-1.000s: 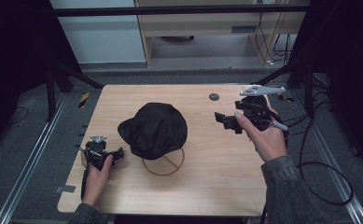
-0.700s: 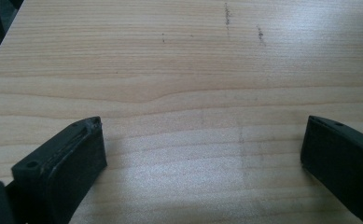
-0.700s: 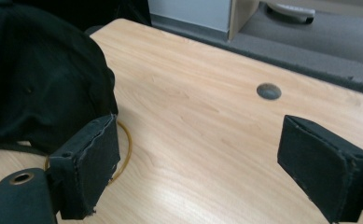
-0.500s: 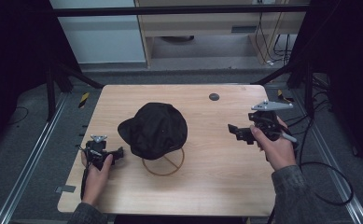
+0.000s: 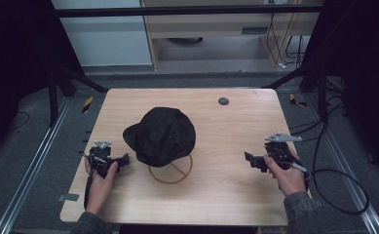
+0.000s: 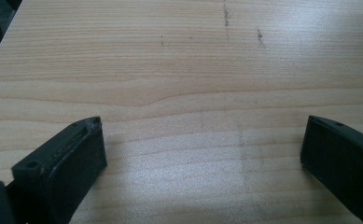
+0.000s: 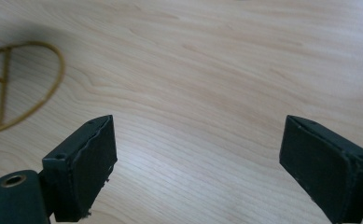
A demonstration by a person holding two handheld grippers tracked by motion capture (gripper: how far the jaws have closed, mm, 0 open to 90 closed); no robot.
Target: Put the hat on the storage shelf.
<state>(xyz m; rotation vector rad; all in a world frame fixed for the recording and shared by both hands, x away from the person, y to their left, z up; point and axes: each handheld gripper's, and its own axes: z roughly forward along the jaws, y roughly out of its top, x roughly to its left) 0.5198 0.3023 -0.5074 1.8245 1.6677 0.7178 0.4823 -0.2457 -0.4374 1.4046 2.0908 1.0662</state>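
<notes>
Black fabric cap (image 5: 161, 135) perched on round wire stand (image 5: 170, 168), mid-table — kept in shape. Left gripper (image 5: 123, 160) spread, empty, near cap. Right gripper (image 5: 248, 159) spread, empty — well apart, facing cap for approach.

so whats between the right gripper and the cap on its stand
Nothing: in the high view only bare wooden table lies between the right gripper and the black cap on its ring-base stand. The right gripper view shows bare wood too.

The light wooden table (image 5: 226, 195) carries a black cap (image 5: 161, 134) on a wire stand (image 5: 170, 171).
</notes>
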